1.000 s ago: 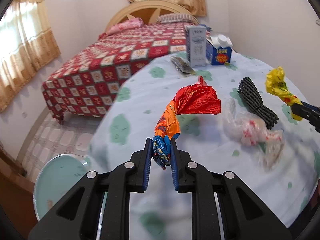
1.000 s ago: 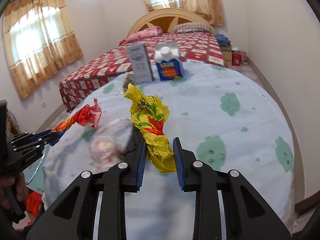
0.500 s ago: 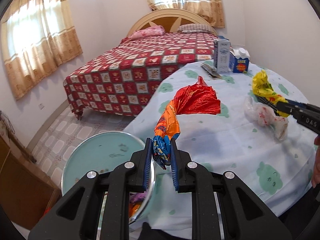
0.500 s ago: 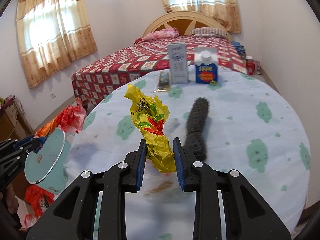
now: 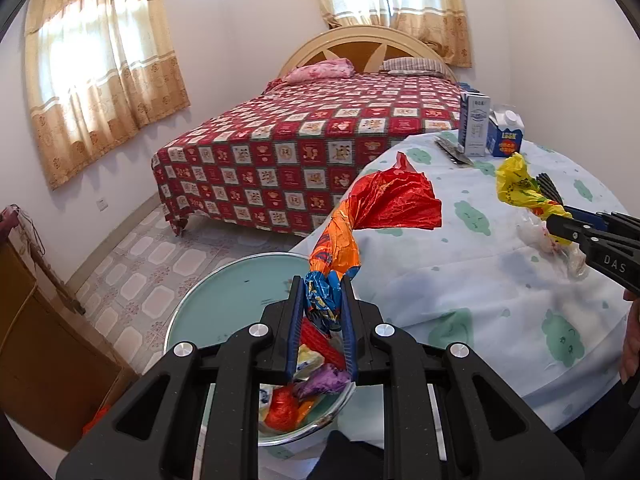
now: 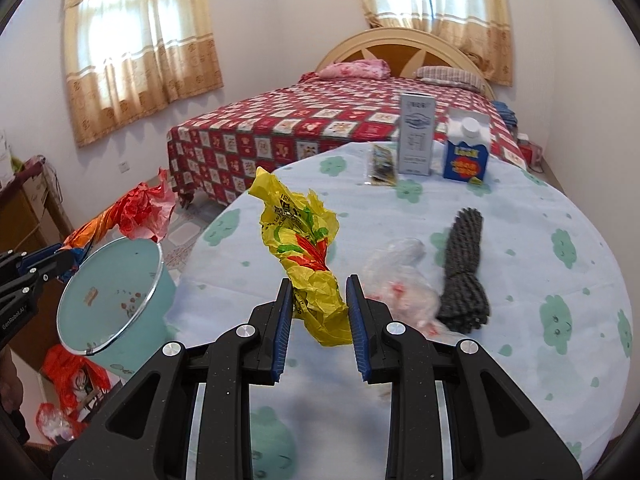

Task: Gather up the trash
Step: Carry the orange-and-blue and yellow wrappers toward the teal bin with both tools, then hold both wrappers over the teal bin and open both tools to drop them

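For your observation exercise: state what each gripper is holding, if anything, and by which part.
The left gripper holds the red wrapper by its twisted blue end. The right gripper holds the yellow wrapper by its crumpled lower end.

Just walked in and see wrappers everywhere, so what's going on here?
A person is clearing trash with two handheld grippers. The left gripper holds a red-orange wrapper above the teal bin; the right gripper holds a yellow wrapper over the table. A clear plastic bag remains there.
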The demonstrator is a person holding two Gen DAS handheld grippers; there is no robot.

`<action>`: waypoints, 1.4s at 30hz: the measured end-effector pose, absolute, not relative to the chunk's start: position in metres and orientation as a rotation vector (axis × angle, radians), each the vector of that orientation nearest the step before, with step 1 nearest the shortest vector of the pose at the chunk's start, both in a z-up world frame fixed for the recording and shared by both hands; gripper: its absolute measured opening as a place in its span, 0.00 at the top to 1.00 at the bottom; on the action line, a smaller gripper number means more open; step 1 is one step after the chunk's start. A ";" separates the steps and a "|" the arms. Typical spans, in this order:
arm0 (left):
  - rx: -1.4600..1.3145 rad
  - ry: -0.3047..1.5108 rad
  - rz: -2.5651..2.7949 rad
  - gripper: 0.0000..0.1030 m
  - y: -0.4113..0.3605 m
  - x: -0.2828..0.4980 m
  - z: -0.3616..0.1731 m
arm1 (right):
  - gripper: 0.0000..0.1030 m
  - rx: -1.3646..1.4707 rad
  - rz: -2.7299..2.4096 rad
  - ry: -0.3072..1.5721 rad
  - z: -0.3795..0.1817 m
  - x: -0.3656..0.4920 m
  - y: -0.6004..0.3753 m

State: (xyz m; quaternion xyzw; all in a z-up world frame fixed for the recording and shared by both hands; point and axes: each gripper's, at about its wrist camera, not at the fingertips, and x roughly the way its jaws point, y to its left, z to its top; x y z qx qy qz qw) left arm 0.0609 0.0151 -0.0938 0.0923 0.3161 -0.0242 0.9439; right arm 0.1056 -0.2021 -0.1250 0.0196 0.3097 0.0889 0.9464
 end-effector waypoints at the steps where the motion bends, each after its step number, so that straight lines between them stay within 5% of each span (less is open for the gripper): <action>1: 0.185 0.644 -0.046 0.83 0.017 0.060 -0.093 | 0.73 0.036 0.186 0.630 -0.125 0.106 -0.198; 42: 0.113 0.662 0.106 0.83 0.106 0.053 -0.099 | 0.73 -0.159 0.332 0.607 -0.114 0.126 -0.088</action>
